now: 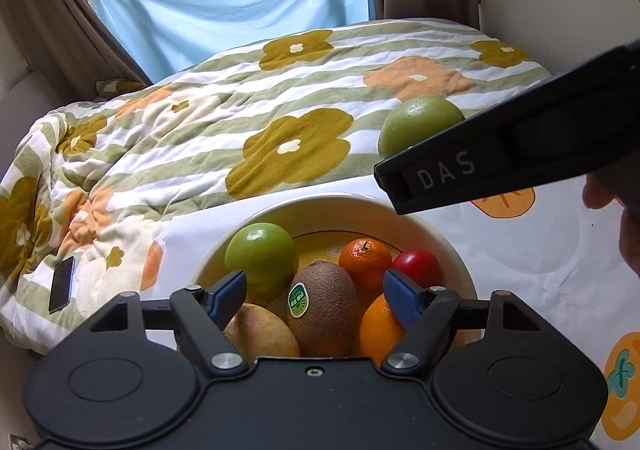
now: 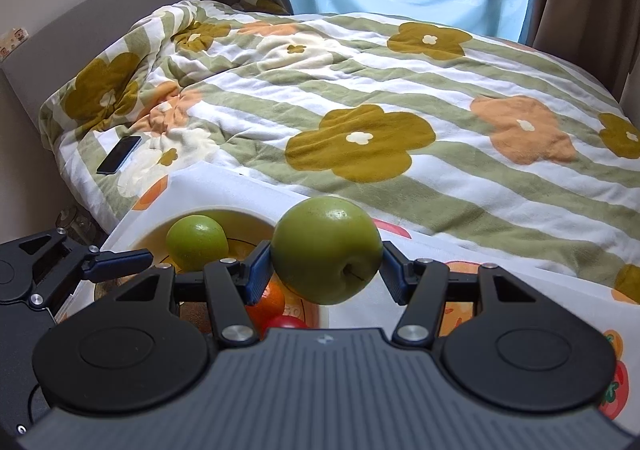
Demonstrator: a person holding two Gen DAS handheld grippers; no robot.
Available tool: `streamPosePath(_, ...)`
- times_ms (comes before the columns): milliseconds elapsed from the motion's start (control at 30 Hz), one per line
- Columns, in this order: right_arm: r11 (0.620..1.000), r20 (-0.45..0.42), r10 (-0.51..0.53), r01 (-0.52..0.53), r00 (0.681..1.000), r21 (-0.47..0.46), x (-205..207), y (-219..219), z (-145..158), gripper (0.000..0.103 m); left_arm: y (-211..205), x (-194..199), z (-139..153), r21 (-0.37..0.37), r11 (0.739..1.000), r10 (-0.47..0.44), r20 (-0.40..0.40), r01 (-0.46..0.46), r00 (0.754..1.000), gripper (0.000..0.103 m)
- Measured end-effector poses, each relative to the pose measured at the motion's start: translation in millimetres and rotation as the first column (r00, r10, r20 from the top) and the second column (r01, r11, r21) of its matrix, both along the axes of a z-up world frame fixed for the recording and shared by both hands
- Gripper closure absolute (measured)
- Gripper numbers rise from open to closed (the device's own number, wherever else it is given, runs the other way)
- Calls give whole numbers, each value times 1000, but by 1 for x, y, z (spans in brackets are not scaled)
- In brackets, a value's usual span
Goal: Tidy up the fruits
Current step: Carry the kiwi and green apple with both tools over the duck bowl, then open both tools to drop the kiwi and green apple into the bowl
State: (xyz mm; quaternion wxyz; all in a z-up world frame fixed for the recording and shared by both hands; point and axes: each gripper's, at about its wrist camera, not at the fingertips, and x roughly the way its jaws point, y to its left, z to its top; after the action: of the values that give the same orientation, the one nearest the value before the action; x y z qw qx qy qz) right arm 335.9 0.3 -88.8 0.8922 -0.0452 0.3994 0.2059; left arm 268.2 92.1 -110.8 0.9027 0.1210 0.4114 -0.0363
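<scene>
Right gripper (image 2: 326, 270) sits nearest its own camera, its 2 blue-padded fingers clenched on a large green apple (image 2: 326, 248), 1 pad against each side of the fruit, the stem end facing the lens. That apple is lifted clear of the bench, at the right-hand edge of the bowl (image 2: 160, 228) in this view. From the left wrist view the same apple (image 1: 420, 124) shows behind the black body of the right gripper, beyond the far right of the bowl.

Left gripper (image 1: 316, 300) hangs over the near rim of the cream bowl (image 1: 452, 246) with its jaws spread and nothing between them; a kiwi with a green sticker (image 1: 322, 310) lies in the bowl directly below the gap. Around the kiwi lie a second green apple (image 1: 260, 254) at the far left, a tan, potato-like fruit (image 1: 262, 332) at the near left, a mandarin (image 1: 365, 260) behind, a small red fruit (image 1: 416, 264) to the right of the mandarin, and an orange (image 1: 378, 330) at the near right, partly hidden by the right blue finger.

Bowl and fruit stand on a bench covered with a white cloth printed with orange fruit (image 1: 540, 250). Beyond it lies a bed under a striped flower-print quilt (image 2: 360, 98), with a dark phone (image 2: 119, 155) resting on the quilt near its left side.
</scene>
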Motion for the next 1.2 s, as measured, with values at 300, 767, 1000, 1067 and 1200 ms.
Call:
streamPosePath(300,996,-7,89,-89,996,-8,5,29,-7,31,15,-13,10,-69,997,41,33,-39,999,19)
streamPosePath(767,987,-10,159,-159,987,4,13,57,-28,31,35,-24,9,-107,990,98,64,-91,993,19)
streamPosePath(1000,984,71,178,-179,981,-2,3,56,-17,4,42,-23,6,-124,988,101,55,-93,993,19)
streamPosePath(1067,988,65,153,-153,986,3,3,52,-17,0,43,-23,6,-128,987,102,54,-94,993,19)
streamPosePath(1200,992,54,124,-125,991,20,-1,45,-16,0,43,-21,7,-133,987,100,54,-92,994,19)
